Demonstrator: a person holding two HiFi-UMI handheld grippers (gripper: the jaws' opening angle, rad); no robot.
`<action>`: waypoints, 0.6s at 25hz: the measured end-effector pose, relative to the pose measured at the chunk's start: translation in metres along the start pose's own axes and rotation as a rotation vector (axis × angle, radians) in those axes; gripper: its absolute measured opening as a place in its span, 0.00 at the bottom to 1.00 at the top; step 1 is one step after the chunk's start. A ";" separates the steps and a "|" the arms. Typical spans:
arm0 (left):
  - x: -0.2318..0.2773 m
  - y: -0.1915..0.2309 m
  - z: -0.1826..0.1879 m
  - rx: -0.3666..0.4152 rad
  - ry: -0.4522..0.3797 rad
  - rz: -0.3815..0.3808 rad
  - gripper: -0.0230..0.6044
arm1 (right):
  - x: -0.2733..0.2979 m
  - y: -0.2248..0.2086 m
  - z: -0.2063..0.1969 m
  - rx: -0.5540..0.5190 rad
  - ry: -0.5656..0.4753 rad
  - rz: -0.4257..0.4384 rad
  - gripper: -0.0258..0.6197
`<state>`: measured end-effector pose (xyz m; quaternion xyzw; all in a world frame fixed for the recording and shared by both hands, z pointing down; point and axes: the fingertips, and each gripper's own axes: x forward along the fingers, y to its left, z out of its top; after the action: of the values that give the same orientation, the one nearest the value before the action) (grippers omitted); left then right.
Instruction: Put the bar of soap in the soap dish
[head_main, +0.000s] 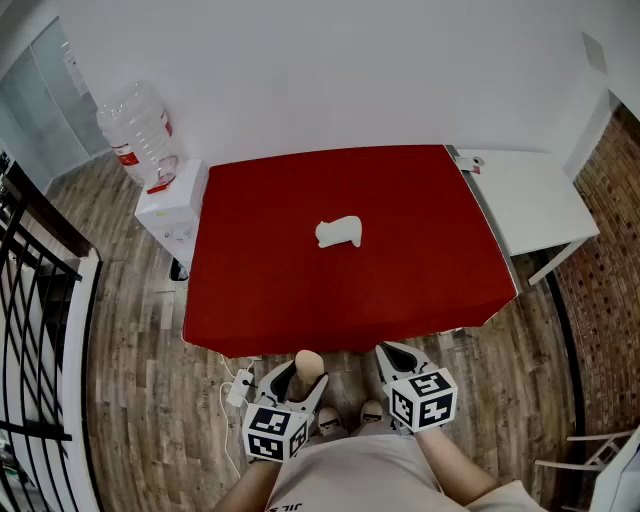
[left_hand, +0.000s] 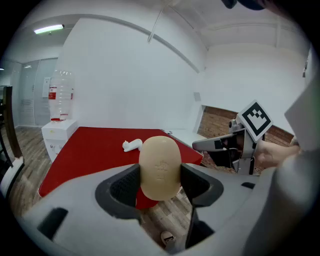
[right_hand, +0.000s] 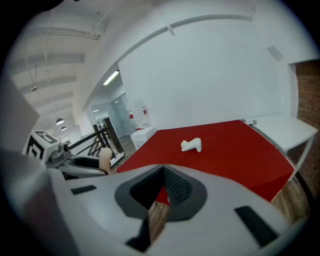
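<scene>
Smooth matt soap bar (left_hand: 160, 167), red cloth tabletop (head_main: 350, 290), wood-plank floor (head_main: 130, 350)

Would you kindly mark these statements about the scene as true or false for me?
1. The left gripper grips the bar of soap. True.
2. The soap dish sits on the floor. False: it stands near the middle of the red table.
3. The right gripper holds a second soap bar. False: its jaws are together with nothing between them.
4. A water bottle stands on a white dispenser beside the table's left edge in the head view. True.
</scene>
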<state>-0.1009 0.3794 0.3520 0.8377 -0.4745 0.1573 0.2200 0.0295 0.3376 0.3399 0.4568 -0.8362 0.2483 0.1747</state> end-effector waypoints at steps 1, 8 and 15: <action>-0.001 0.005 0.002 0.007 -0.002 0.000 0.44 | 0.003 0.002 0.002 0.002 -0.005 -0.004 0.05; 0.002 0.027 0.005 0.013 -0.002 -0.011 0.44 | 0.017 0.007 0.007 0.017 -0.021 -0.026 0.05; 0.036 0.045 0.018 0.008 0.014 -0.017 0.44 | 0.046 -0.018 0.027 0.026 -0.026 -0.030 0.05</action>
<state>-0.1207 0.3240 0.3636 0.8415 -0.4651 0.1629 0.2213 0.0191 0.2834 0.3464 0.4749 -0.8281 0.2506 0.1613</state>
